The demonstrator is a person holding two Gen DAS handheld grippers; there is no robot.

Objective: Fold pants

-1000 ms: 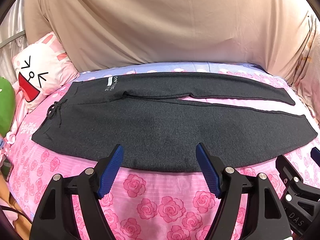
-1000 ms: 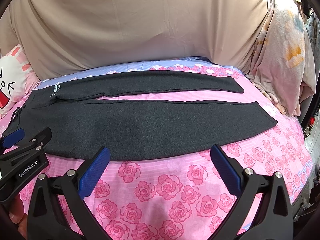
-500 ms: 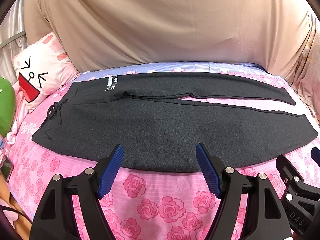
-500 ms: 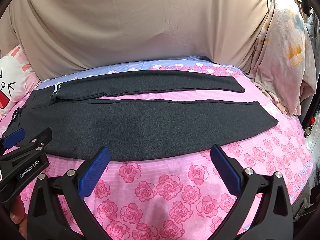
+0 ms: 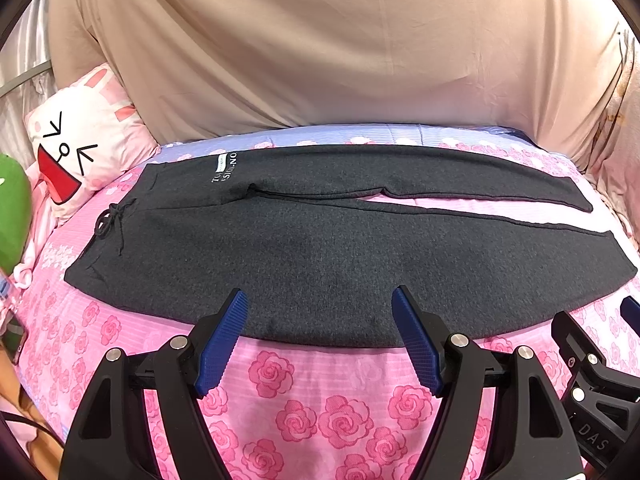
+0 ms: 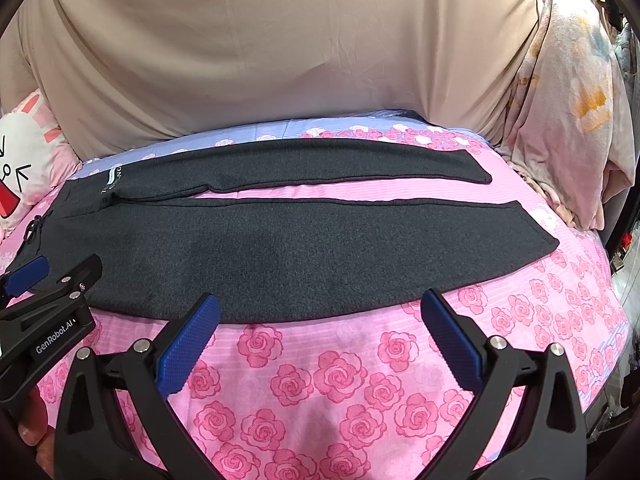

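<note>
At the far left edge of the bed, a green thing (image 5: 14,212) is cut off by the picture, so it is hard to say what it is. Next to it a white and pink bunny pillow (image 5: 78,152) leans by the tan sheet (image 5: 320,52) that hangs behind the bed. The dark gray pants (image 5: 320,248) lie flat on the pink rose bedspread (image 5: 312,408), stretched from the left side to the right side. The waist is at the left, with a small tied string (image 5: 110,222) and some white letters (image 5: 225,167) that are too small to read. The two legs point to the right, one near the back edge of the bed and one nearer the front edge, with a thin strip of pink between them. The left gripper (image 5: 320,340) hangs over the front edge of the pants, with its blue fingers (image 5: 220,344) wide apart and holding nothing. The right gripper (image 6: 320,340) is to the right of it, also wide apart and empty, over the roses just in front of the pants. Only a corner of each gripper shows in the other's view. At the right edge of the bed a pale flowered cloth (image 6: 560,120) hangs down, partly cut off.
</note>
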